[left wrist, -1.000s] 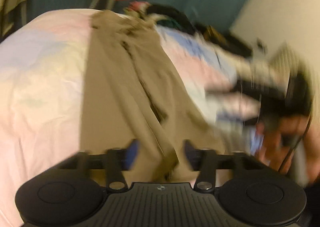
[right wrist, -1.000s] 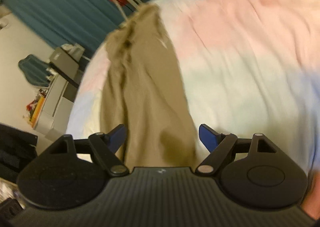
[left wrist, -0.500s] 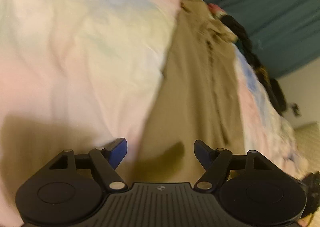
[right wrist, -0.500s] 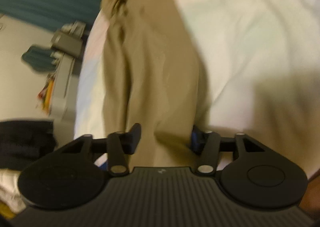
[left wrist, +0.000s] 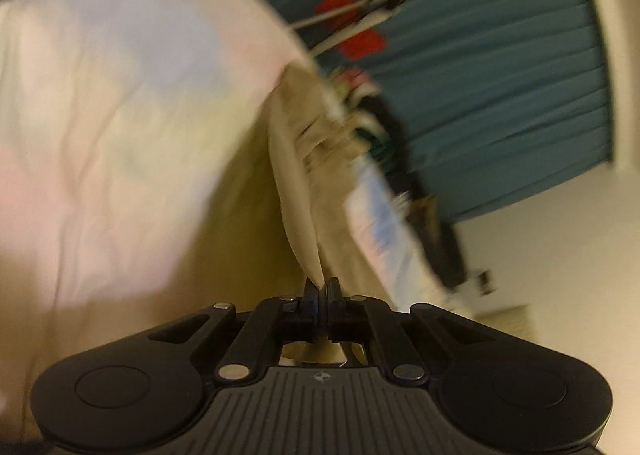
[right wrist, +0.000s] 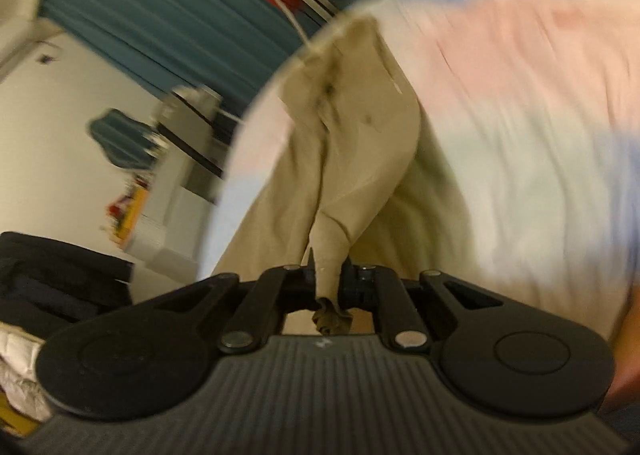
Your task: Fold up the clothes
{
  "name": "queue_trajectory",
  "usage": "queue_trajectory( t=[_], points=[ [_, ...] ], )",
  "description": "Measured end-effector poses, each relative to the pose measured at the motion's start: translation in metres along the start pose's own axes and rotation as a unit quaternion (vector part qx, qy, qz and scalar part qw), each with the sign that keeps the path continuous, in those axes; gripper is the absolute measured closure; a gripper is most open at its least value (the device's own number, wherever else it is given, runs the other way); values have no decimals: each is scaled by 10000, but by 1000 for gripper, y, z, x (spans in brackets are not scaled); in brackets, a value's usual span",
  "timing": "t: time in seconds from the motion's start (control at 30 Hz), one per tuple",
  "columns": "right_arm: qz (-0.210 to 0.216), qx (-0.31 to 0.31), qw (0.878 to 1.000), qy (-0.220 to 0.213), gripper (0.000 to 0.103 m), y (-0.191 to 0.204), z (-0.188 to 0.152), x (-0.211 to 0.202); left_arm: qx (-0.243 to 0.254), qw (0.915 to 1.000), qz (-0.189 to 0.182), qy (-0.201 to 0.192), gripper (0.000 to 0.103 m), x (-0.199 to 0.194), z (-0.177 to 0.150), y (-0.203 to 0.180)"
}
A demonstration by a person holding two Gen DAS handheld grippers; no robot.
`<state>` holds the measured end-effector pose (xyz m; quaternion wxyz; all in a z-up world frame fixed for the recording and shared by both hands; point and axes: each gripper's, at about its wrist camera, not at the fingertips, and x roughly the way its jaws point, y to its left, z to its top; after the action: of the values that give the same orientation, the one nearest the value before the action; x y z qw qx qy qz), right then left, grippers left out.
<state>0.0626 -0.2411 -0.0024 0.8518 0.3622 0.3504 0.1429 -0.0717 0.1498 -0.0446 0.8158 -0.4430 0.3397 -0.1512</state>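
Observation:
Khaki trousers lie lengthwise on a bed with a pastel pink, blue and cream sheet. My left gripper is shut on the near hem of one edge and lifts it off the sheet. In the right wrist view the same trousers stretch away toward the far edge of the bed. My right gripper is shut on a bunched bit of the near hem, with cloth poking out behind the jaws. Both views are blurred.
A pile of dark and coloured clothes lies along the bed's right side. A teal curtain and a tripod with a red part stand behind the bed. Grey drawers and a black bag stand left of the bed.
Both grippers were open over the near trouser hem; both have closed on the cloth and lifted it off the sheet. Both cameras have tilted.

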Motion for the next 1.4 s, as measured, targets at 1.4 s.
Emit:
queue_trajectory(
  t=[1.4],
  points=[
    [-1049,-868,9906,-89,93,-64,144,227,1994,9640,1666,-568,99,263,94,13]
  ],
)
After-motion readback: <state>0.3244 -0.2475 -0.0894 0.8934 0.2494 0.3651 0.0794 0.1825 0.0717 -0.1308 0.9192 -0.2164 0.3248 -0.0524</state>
